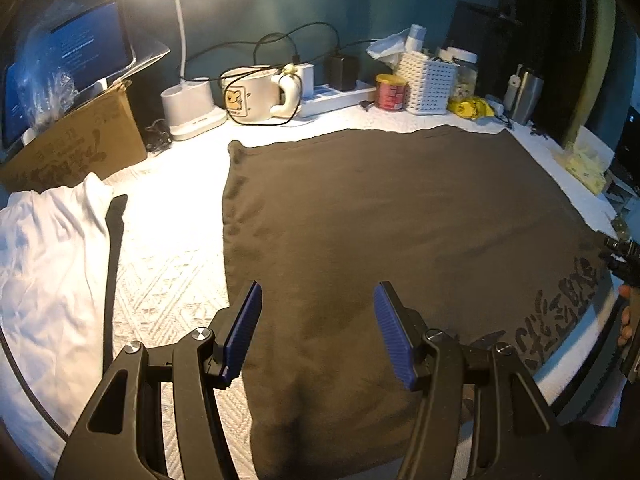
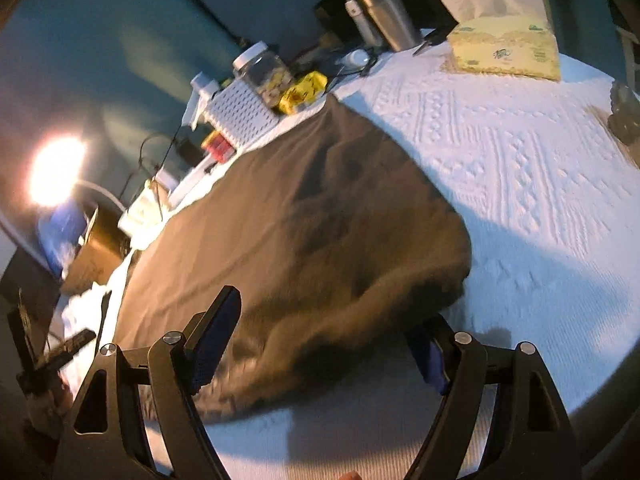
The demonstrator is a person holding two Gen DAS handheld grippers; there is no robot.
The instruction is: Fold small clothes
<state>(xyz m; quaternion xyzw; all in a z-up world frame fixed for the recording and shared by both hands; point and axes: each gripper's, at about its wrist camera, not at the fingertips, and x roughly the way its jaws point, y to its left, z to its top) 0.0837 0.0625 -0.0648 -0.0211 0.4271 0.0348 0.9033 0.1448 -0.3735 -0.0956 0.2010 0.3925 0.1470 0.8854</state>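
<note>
A dark brown garment (image 1: 400,220) lies spread flat on the white textured tablecloth (image 1: 168,240), with pale printed lettering (image 1: 560,308) near its right edge. My left gripper (image 1: 319,288) is open just above the garment's near edge, its blue pads apart with nothing pinched. In the right wrist view the same garment (image 2: 300,220) bulges at its near right corner, blurred. My right gripper (image 2: 324,312) is open wide around that rumpled corner, and its pads do not press on the cloth. A white garment (image 1: 44,260) lies crumpled at the far left.
Along the back stand a cardboard box (image 1: 80,148), a lamp base (image 1: 192,108), a white mug (image 1: 252,94), a power strip (image 1: 336,96), a red can (image 1: 390,92), a white basket (image 1: 426,84) and a steel tumbler (image 2: 384,8). A yellow tissue box (image 2: 504,46) sits at the right.
</note>
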